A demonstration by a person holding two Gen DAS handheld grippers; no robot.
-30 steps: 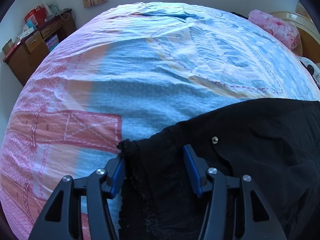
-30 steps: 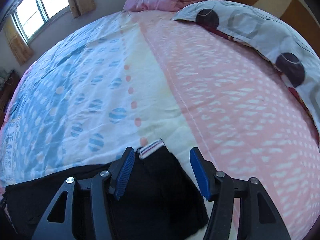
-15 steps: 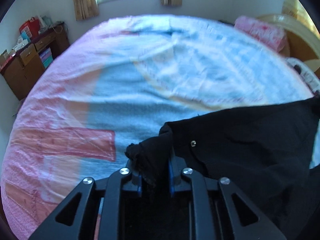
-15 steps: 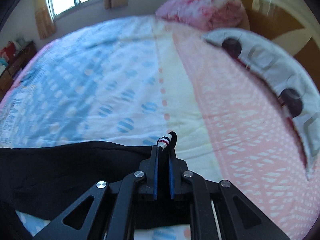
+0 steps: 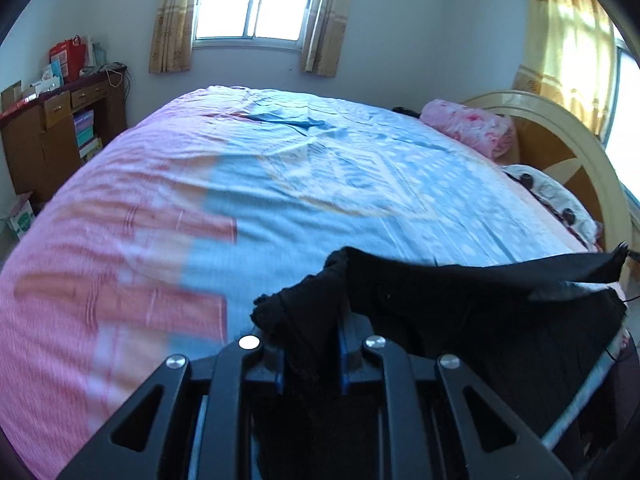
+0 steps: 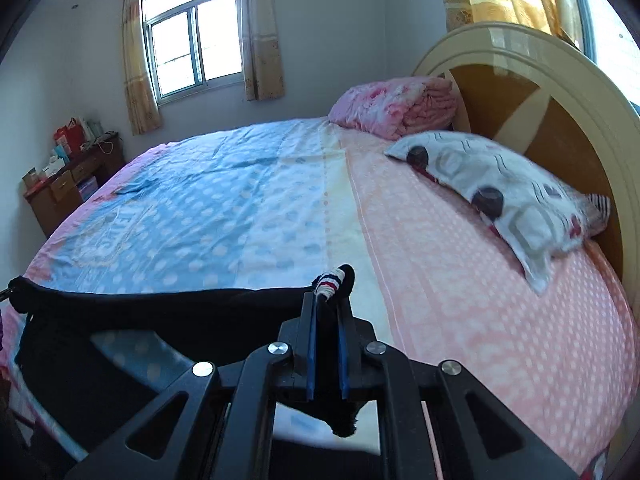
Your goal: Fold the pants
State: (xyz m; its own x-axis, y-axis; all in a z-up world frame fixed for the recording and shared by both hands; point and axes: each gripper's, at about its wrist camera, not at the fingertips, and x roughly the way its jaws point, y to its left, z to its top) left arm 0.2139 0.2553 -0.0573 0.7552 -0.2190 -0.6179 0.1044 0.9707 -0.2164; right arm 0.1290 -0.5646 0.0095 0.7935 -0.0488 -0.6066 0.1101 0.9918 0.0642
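Black pants (image 5: 460,304) hang stretched between my two grippers, lifted off the bed (image 5: 320,184). In the left wrist view my left gripper (image 5: 310,340) is shut on the bunched waistband end. The cloth runs from there to the far right and sags below. In the right wrist view my right gripper (image 6: 327,312) is shut on the leg end of the pants (image 6: 160,312). A white cuff with red and blue stripes (image 6: 330,282) pokes out above its fingers. From there the fabric stretches left in a taut band.
The bed sheet (image 6: 260,208) is blue, cream and pink. A patterned pillow (image 6: 500,196) and a folded pink blanket (image 6: 396,106) lie by the round headboard (image 6: 560,92). A wooden desk (image 5: 52,136) with clutter stands at the left wall under a window (image 5: 256,0).
Both grippers went from open around the pants' ends to shut on them. They then rose and tilted up, lifting the pants off the sheet and pulling them taut.
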